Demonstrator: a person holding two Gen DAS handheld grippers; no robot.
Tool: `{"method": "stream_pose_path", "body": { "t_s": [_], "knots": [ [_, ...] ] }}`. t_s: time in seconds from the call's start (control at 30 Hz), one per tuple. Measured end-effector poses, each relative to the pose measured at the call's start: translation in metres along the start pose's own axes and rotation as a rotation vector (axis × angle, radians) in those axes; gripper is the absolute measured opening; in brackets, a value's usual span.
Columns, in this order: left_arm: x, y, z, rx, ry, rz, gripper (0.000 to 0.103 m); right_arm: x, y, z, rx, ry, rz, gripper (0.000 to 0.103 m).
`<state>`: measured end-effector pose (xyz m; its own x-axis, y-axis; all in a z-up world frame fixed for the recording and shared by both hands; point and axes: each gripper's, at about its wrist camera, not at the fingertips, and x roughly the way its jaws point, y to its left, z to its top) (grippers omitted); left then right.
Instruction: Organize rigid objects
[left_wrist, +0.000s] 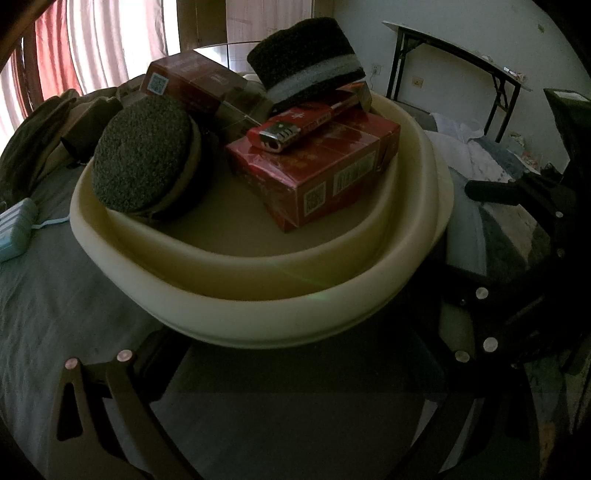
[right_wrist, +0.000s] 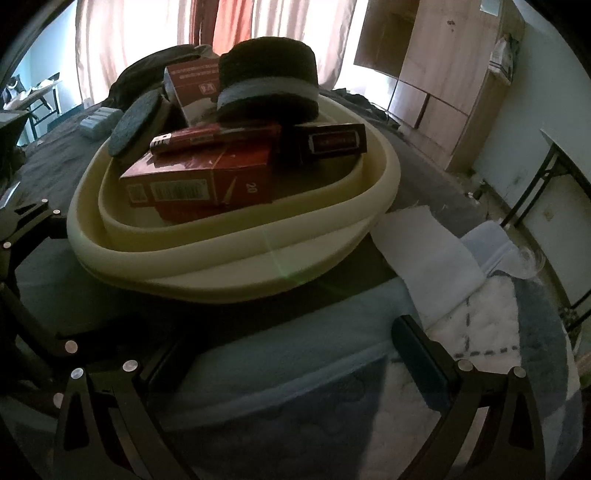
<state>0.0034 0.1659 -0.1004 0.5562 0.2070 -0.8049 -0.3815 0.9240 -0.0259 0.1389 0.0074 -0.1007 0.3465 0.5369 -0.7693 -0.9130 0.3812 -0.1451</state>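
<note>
Box (left_wrist: 192, 79) print blurred (unreadable).

I am holding my left gripper (left_wrist: 295, 373) low and level, its two dark fingers (left_wrist: 122, 398) spreading wide apart with nothing between them. My right gripper (right_wrist: 291, 362) is sitting at much the same height, its fingers (right_wrist: 424, 350) also standing wide apart and gripping nothing. Each gripper is showing at the edge of the other's view: the right one (left_wrist: 524, 221) beside my left, the left one (right_wrist: 26, 236) beside my right.
</note>
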Motion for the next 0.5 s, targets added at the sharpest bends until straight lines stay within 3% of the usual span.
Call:
{"method": "stream_pose_path", "body": {
  "t_s": [0.5],
  "knots": [
    [0.0000, 0.0002, -0.0007, 0.000, 0.000, 0.000, 0.103, -0.0001, -0.0009, 0.0000, -0.001, 0.000, 0.000, 0.103]
  ]
}}
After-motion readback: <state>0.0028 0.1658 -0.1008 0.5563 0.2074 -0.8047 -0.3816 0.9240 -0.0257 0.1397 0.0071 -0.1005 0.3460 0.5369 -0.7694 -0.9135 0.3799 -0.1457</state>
